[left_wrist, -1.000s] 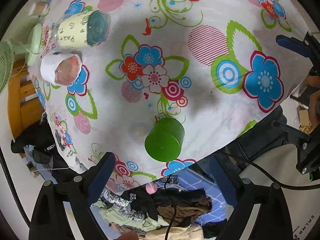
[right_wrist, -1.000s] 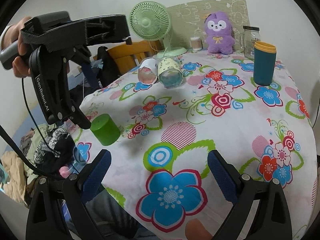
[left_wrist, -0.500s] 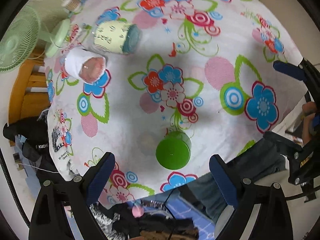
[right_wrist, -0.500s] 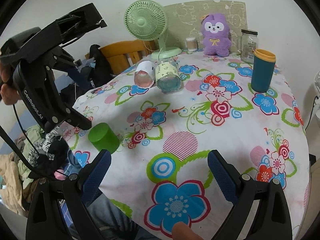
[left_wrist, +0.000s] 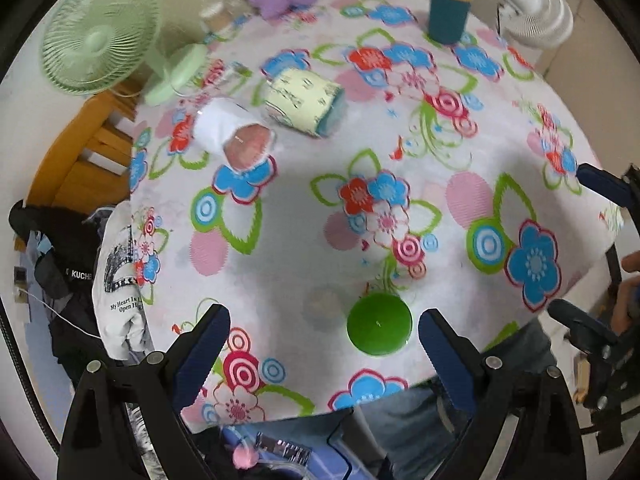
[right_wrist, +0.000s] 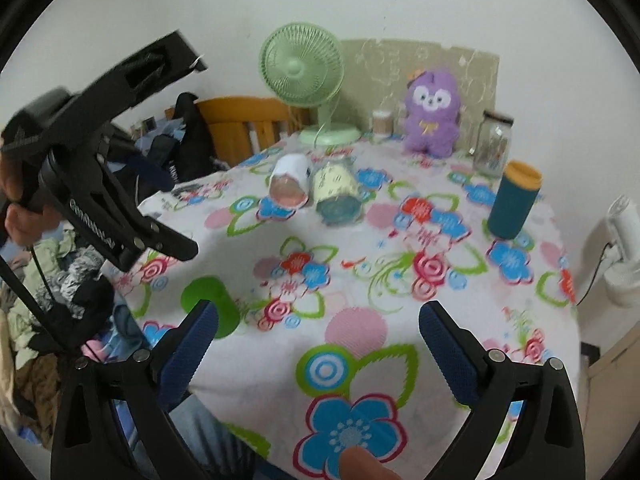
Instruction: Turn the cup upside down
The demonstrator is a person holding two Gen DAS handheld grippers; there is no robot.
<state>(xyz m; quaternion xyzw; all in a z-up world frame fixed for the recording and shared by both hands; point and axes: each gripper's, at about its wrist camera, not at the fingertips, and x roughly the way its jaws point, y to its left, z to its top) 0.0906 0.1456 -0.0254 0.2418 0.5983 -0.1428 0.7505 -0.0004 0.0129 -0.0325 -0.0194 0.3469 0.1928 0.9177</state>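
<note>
A green cup (left_wrist: 379, 324) stands upside down, flat base up, near the front edge of the flowered tablecloth (left_wrist: 304, 216). It also shows in the right wrist view (right_wrist: 210, 304), partly hidden behind a blue finger pad. My left gripper (left_wrist: 324, 344) is open and empty, held above the cup, which lies between its fingers toward the right one. In the right wrist view the left gripper (right_wrist: 160, 216) hangs at the left above the cup. My right gripper (right_wrist: 318, 344) is open and empty over the table's front part, to the right of the cup.
A white cup (left_wrist: 236, 138) and a pale yellow cup (left_wrist: 304, 102) lie on their sides at the back left. A teal tumbler (left_wrist: 448, 10), a green fan (left_wrist: 100, 36), a purple plush toy (right_wrist: 432, 116) and a glass jar (right_wrist: 494, 144) stand at the back. Clothes lie below the front edge.
The left gripper has risen and tilted up, so more of the far table shows. The green cup has stayed put. The right gripper has shifted slightly right.
</note>
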